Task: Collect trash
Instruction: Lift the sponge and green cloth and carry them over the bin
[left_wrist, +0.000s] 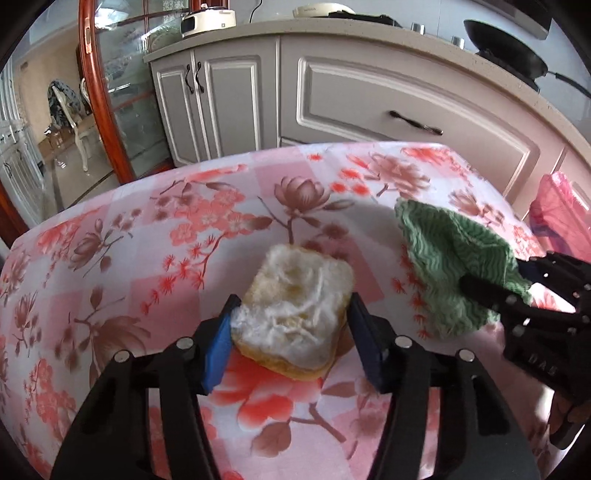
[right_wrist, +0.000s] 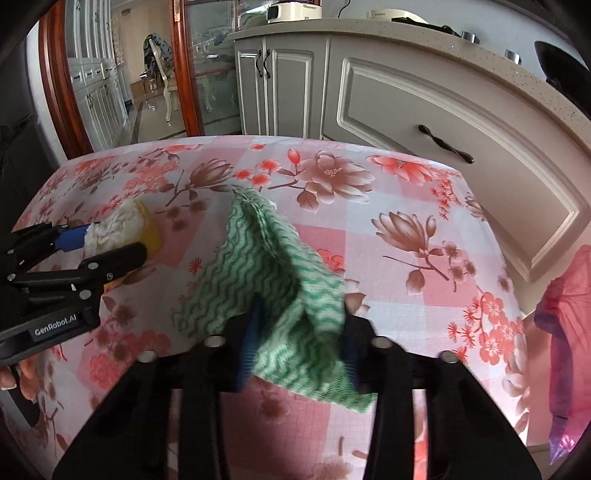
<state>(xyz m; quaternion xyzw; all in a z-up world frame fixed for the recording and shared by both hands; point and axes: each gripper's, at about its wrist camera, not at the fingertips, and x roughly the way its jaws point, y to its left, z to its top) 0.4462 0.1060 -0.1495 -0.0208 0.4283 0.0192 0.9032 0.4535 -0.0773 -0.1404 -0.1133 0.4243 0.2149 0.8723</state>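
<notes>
Blue pads of the left claw (left_wrist: 291, 328) sit nearest the lens, one on each side of a worn sponge (left_wrist: 295, 310), white and matted on top with a yellow body beneath; both pads press against its flanks, so the left claw is narrowed onto the sponge, which rests on the flowered desk (left_wrist: 147, 229) with its near end between the fingers and its long axis running away from the camera toward the cabinets. To the right of it, well apart, the right claw (right_wrist: 299, 332) has narrowed around a crumpled green cloth (right_wrist: 266, 258) with a wavy white pattern; the cloth bunches up between its pads and peaks toward the far edge of the desk, while its lower folds lie on or just above the cover, which of the two I cannot tell. Each piece of trash lies straight ahead of the claw that holds it, so neither hand needs to cross over. What the coming move seems to turn on is the pink bag (right_wrist: 565, 332) hanging off the right edge of the desk: it is beside the right claw and far from the left, so the cloth looks the shorter carry, and the sponge would have to travel across the whole desk, over the spot where the cloth now sits
</notes>
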